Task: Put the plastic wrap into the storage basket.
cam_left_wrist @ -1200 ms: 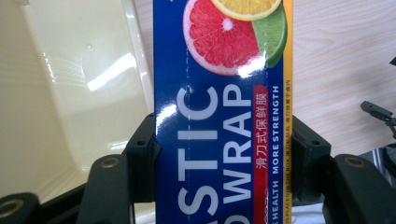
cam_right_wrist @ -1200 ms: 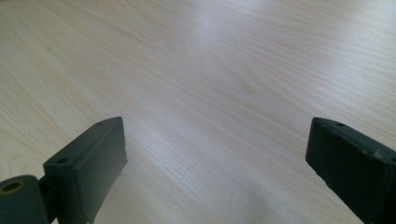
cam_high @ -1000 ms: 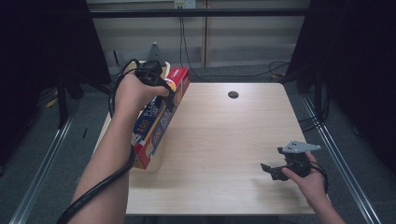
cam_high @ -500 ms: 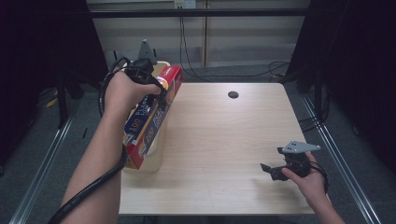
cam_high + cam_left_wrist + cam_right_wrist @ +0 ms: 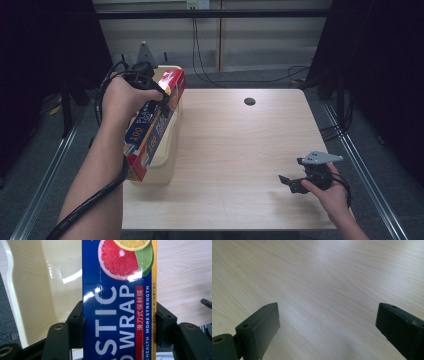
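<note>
A long plastic wrap box (image 5: 152, 132), blue with red and yellow edges, hangs tilted over the table's left edge, and my left gripper (image 5: 159, 97) is shut on its upper part. In the left gripper view the black jaws press both sides of the box (image 5: 117, 305), whose face shows citrus slices. Below and beside the box stands a cream plastic container (image 5: 167, 162), whose open inside (image 5: 37, 290) shows to the left of the box. My right gripper (image 5: 291, 171) rests low at the front right of the table, open, with bare wood between its fingers (image 5: 259, 325).
The light wooden table (image 5: 240, 145) has a small dark hole (image 5: 249, 101) near its far edge. Metal rails run along both sides of the table, and cables lie on the floor behind it.
My left hand has carried the box to the left, so its lower end now hangs over the cream container. The right hand has kept still.
</note>
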Action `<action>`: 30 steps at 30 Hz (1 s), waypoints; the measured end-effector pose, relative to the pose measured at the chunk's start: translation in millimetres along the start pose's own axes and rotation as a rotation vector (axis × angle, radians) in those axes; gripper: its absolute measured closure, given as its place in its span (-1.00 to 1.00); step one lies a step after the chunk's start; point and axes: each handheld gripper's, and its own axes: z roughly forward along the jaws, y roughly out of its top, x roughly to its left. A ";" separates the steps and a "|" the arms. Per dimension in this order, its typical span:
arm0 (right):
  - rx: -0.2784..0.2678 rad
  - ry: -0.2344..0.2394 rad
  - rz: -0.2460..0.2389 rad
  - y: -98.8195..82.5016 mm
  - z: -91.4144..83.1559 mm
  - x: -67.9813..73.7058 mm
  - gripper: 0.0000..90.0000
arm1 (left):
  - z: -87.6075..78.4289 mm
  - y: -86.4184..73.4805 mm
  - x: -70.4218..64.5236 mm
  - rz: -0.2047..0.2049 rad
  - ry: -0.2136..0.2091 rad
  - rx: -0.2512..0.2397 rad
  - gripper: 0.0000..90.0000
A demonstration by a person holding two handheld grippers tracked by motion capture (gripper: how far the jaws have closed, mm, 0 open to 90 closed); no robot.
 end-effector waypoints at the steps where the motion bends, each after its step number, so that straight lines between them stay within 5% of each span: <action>1: 0.000 0.000 0.000 0.0 -0.1 0.1 -0.89 | -0.2 0.0 1.1 -0.001 -0.002 0.000 -0.09; 30: 0.001 -0.003 0.000 0.1 2.0 1.6 -0.89 | 1.5 -6.4 21.3 -0.043 0.026 0.003 -0.09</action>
